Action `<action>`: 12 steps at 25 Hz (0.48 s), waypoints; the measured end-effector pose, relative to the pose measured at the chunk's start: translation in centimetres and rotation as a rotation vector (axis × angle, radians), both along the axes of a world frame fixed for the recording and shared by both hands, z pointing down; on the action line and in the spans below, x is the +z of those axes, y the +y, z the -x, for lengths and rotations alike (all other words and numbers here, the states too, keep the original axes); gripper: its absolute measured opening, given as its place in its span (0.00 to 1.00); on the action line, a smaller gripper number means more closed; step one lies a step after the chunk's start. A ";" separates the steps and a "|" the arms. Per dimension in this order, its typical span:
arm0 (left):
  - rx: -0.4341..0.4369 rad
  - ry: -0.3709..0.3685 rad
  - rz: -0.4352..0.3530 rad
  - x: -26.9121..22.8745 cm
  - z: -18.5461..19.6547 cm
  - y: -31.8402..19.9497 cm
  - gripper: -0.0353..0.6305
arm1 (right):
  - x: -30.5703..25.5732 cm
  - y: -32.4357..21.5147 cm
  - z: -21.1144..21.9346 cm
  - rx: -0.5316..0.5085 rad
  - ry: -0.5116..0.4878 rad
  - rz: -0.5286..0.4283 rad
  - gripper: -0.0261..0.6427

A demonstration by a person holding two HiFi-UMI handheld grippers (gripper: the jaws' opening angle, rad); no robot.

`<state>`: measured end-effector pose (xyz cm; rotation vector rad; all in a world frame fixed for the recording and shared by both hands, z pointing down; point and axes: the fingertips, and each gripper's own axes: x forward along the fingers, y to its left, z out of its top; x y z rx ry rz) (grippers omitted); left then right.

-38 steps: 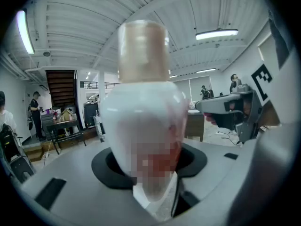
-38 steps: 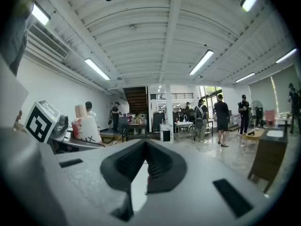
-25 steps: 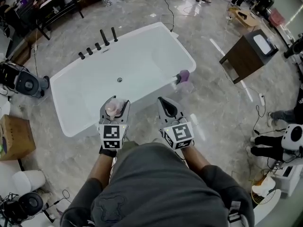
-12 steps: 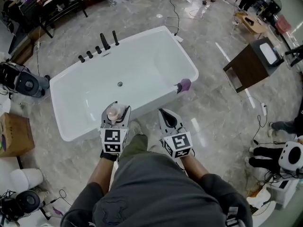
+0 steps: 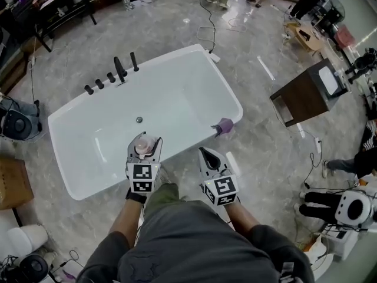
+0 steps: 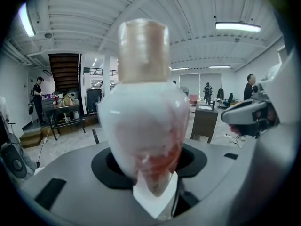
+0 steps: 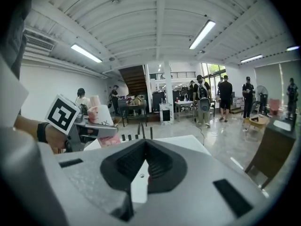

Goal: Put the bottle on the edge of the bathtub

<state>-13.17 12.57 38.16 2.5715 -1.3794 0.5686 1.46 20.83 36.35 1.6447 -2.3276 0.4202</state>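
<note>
My left gripper [image 5: 144, 151] is shut on a white, pinkish bottle [image 5: 144, 145] with a beige cap, held upright. In the head view it shows over the near rim of the white bathtub [image 5: 233, 98]. The bottle [image 6: 143, 112] fills the left gripper view and stands between the jaws of that gripper [image 6: 149, 180]. My right gripper [image 5: 206, 154] is shut and holds nothing, just to the right, short of the tub's near side. From the right gripper [image 7: 142, 172] I see the bottle [image 7: 96, 111] at the left and the tub [image 7: 188, 142] ahead.
A purple object [image 5: 224, 125] sits on the tub's near rim at the right. Black taps [image 5: 112, 74] line the far rim. A dark wooden cabinet [image 5: 306, 93] stands at the right, a cardboard box [image 5: 12, 181] at the left. Cables and equipment lie on the marble floor.
The person has come closer to the tub. Both grippers have travelled forward and a little down. The bottle stays in the left gripper, and the right stays shut.
</note>
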 end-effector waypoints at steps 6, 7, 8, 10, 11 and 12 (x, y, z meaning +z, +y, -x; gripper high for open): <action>-0.015 0.014 0.019 1.5 0.8 -8.1 0.39 | 0.6 -7.9 2.3 -0.024 0.035 0.001 0.04; -0.021 0.012 0.020 1.9 0.9 -9.5 0.39 | 0.8 -9.2 2.4 -0.025 0.034 0.000 0.04; -0.029 0.011 0.023 2.4 0.9 -10.9 0.39 | 1.1 -10.6 2.5 -0.028 0.034 -0.002 0.04; -0.051 0.010 0.029 3.4 0.8 -13.7 0.39 | 1.8 -13.2 2.4 -0.039 0.037 -0.002 0.04; -0.063 0.009 0.031 3.9 0.7 -15.0 0.39 | 2.3 -14.4 2.3 -0.048 0.038 0.001 0.04; -0.076 0.007 0.033 4.6 0.6 -16.4 0.39 | 2.9 -15.6 2.2 -0.060 0.038 0.005 0.04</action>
